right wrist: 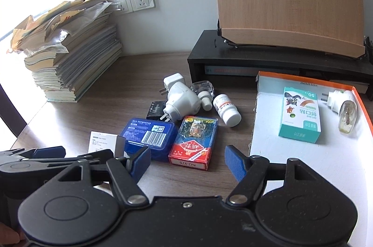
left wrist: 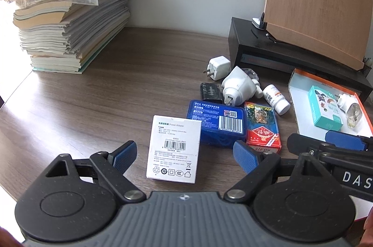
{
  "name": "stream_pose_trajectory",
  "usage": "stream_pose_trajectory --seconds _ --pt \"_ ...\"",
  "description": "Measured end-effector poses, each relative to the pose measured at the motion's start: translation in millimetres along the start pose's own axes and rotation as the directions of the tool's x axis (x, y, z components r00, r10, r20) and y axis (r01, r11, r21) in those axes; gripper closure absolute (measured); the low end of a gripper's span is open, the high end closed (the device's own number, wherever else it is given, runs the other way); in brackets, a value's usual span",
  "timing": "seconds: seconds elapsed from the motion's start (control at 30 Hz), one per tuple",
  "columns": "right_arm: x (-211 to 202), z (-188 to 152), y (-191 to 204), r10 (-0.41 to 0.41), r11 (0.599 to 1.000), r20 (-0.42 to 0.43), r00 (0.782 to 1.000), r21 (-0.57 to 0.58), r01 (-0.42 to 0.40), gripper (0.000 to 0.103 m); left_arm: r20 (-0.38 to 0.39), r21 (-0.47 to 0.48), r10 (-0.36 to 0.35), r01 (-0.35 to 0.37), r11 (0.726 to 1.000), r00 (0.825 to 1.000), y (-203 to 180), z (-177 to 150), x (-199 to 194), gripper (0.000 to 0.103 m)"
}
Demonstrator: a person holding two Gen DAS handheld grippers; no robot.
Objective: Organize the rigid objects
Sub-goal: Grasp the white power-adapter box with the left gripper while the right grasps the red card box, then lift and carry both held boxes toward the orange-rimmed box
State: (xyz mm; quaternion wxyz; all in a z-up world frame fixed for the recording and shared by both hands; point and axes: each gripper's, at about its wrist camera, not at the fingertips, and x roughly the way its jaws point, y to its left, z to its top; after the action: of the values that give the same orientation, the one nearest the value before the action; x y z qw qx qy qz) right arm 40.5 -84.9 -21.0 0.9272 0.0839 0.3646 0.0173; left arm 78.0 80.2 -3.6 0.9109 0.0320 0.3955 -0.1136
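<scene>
Both your left gripper (left wrist: 184, 155) and right gripper (right wrist: 186, 159) stand wide open and empty. The white adapter box (left wrist: 174, 150) lies flat on the bench (left wrist: 93, 102) between the left gripper's fingers, the red card pack (right wrist: 194, 142) ahead of the right. The blue case (left wrist: 218, 124) sits tight between them, so closing on either could nudge it or pinch two things together.

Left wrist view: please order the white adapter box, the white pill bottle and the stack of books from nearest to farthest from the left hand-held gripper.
1. White adapter box, between the left hand-held gripper fingers.
2. White pill bottle, farther right.
3. Stack of books, far left by the wall.
</scene>
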Motion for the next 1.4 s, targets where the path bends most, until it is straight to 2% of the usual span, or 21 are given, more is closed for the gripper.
stream_pose_trajectory --seconds 0.2,0.47,0.53,0.6,0.63,0.67,0.7,1.0,1.07,1.2,1.33,1.37,1.4 --pt "9.9 -6.0 -3.7 -0.025 0.999 -0.024 0.999 0.024 0.025 0.019 -0.014 0.008 0.003 -0.002 1.000 1.000 8.9 -8.9 15.3 0.006" --pt "24.4 -11.8 -7.6 -0.052 0.998 -0.054 0.997 0.043 0.054 0.019 -0.041 0.026 0.007 -0.006 1.000 0.999 15.7 -11.9 52.2 0.007" --pt "29.7 -12.4 -9.1 -0.062 0.997 -0.063 0.996 0.045 0.065 0.019 -0.052 0.038 -0.003 0.005 0.999 0.999 15.1 -12.7 59.9 0.013" --pt "35.9 -12.6 -10.1 -0.068 0.996 -0.071 0.995 0.049 0.071 0.019 -0.073 0.042 -0.022 0.025 0.999 0.997 15.2 -14.1 67.5 0.030" --pt "39.5 -12.0 -10.0 -0.071 0.996 -0.073 0.995 0.047 0.075 0.019 -0.058 0.048 -0.020 0.022 0.999 0.998 15.2 -14.8 67.6 0.030" --pt "43.0 -11.3 -10.0 -0.077 0.996 -0.074 0.994 0.044 0.080 0.019 -0.052 0.053 -0.026 0.029 0.998 0.998 15.3 -14.8 68.0 0.041" --pt "47.3 -10.1 -10.0 -0.082 0.995 -0.077 0.994 0.042 0.086 0.019 -0.045 0.064 -0.024 0.027 0.998 0.999 15.3 -14.1 67.8 0.043" --pt "96.3 6.1 -15.9 -0.118 0.989 -0.112 0.987 0.078 0.127 0.019 -0.035 0.034 -0.065 0.066 0.997 0.997 31.6 -5.1 62.5 0.043" --pt "104.8 9.5 -16.7 -0.107 0.989 -0.108 0.988 0.087 0.116 0.014 -0.028 0.028 -0.072 0.073 0.997 0.997 35.9 -2.6 60.9 0.043" --pt "120.1 15.4 -7.6 -0.083 0.993 -0.131 0.988 0.073 0.093 0.014 -0.021 0.015 -0.071 0.072 0.997 0.997 41.7 1.0 59.3 0.043" --pt "130.2 13.6 5.5 -0.160 0.985 -0.133 0.978 0.037 0.166 0.012 -0.020 0.006 -0.069 0.069 0.998 0.997 44.1 2.7 59.4 0.043" --pt "131.9 13.9 7.6 -0.176 0.983 -0.133 0.975 0.026 0.181 0.014 -0.022 0.007 -0.070 0.070 0.998 0.997 44.7 3.5 59.9 0.043" --pt "132.8 13.3 10.3 -0.196 0.980 -0.131 0.972 0.005 0.199 0.019 -0.022 0.008 -0.069 0.069 0.998 0.997 44.4 3.7 60.0 0.043"
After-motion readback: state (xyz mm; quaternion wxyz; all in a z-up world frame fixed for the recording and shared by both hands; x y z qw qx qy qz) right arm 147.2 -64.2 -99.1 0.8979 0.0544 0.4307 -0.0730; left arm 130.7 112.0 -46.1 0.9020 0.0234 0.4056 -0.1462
